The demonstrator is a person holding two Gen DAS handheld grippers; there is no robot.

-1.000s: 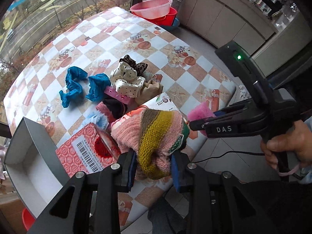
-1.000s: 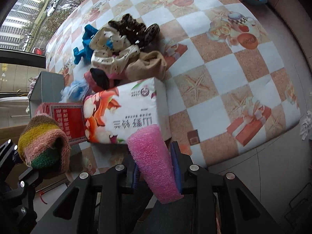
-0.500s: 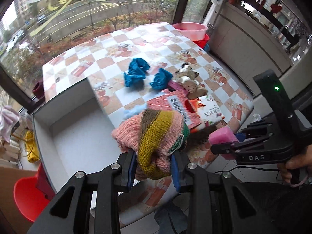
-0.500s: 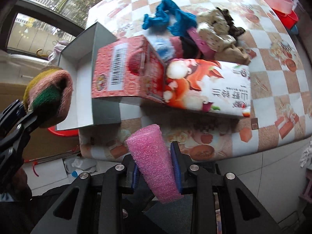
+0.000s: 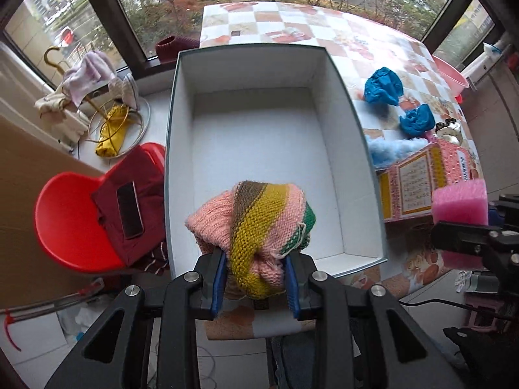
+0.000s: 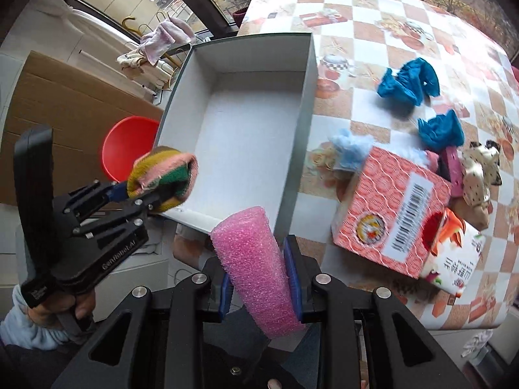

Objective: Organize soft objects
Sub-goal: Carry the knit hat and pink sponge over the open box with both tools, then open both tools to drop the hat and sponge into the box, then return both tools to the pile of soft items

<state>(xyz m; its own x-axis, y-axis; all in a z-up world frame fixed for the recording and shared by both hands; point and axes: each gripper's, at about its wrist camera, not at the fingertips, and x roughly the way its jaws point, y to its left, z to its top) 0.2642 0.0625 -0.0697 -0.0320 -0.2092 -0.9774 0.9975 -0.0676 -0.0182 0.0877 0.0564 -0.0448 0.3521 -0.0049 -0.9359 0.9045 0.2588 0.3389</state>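
My left gripper [image 5: 255,283] is shut on a striped knitted hat [image 5: 256,223] in pink, mustard, brown and green, held above the near end of an open white box [image 5: 259,74]. The same hat [image 6: 162,178] shows at the left of the right wrist view, over the box's near corner. My right gripper [image 6: 259,287] is shut on a pink foam roll [image 6: 256,269], just outside the near rim of the box [image 6: 301,120]. The foam roll [image 5: 460,202] appears at the right edge of the left wrist view. The box has nothing inside.
On the checkered table [image 6: 373,32] lie blue cloth pieces [image 6: 408,81], a light blue fluffy item [image 6: 352,149], a red tissue box [image 6: 392,214], a printed tissue pack [image 6: 454,259] and spotted fabric [image 6: 476,171]. A red chair [image 5: 74,223] with a phone stands left of the box.
Both grippers have swung left from the pile of soft things to the white box, each keeping its hold. The box now fills the middle of both views.
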